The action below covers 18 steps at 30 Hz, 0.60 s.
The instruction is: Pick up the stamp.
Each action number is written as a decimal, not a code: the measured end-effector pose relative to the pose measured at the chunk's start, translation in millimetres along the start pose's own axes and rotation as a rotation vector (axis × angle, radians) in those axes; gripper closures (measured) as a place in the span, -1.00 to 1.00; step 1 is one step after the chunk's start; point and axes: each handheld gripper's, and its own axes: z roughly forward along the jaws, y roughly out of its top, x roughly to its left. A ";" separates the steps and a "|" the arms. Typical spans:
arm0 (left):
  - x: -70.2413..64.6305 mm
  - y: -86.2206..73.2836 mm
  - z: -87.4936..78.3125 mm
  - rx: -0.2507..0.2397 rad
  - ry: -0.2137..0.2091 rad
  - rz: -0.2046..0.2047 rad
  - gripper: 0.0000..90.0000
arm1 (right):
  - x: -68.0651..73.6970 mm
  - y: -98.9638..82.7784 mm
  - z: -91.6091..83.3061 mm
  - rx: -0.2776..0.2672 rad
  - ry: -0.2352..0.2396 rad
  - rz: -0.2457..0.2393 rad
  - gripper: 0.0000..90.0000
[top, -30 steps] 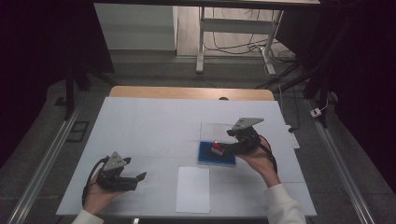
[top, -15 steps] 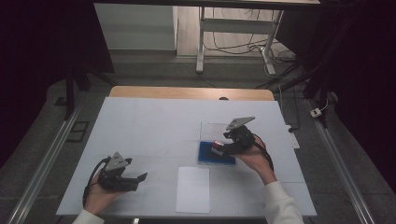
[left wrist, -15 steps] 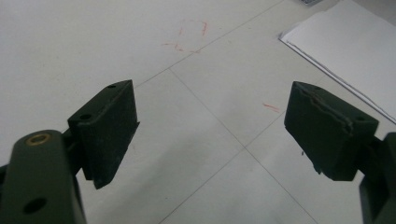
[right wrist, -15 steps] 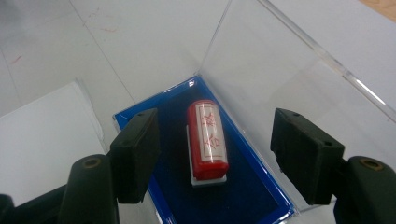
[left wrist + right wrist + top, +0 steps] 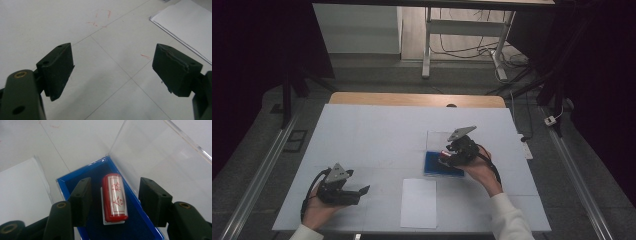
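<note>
I see the table (image 5: 377, 130) covered by a white top marked with thin grid lines, a strip of bare wood showing along its far edge. A white sheet of paper (image 5: 419, 202) lies flat near the front edge, about midway across. Just beyond it and a little to the right sits a blue box (image 5: 432, 165), its clear lid (image 5: 438, 138) opened back toward the far side. Faint red marks (image 5: 101, 18) dot the surface.
</note>
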 end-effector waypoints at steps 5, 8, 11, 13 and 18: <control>0.6 -0.2 0.1 0.001 0.002 -0.002 -0.61 | -0.2 0.1 0.6 0.013 -0.005 -0.019 0.15; 0.8 -0.2 -0.1 0.000 0.001 -0.001 -0.61 | -0.4 0.0 1.3 0.015 -0.002 -0.027 0.20; 0.6 -0.3 -0.1 0.000 0.002 0.000 -0.61 | 0.4 0.3 1.8 0.023 0.002 -0.034 0.26; 0.6 -0.3 -0.1 0.000 0.002 0.001 -0.61 | 0.9 0.5 2.0 0.025 0.003 -0.035 0.30; 1.0 -0.4 -0.3 0.000 0.003 0.000 -0.61 | 1.0 0.0 3.1 0.038 0.008 -0.036 0.38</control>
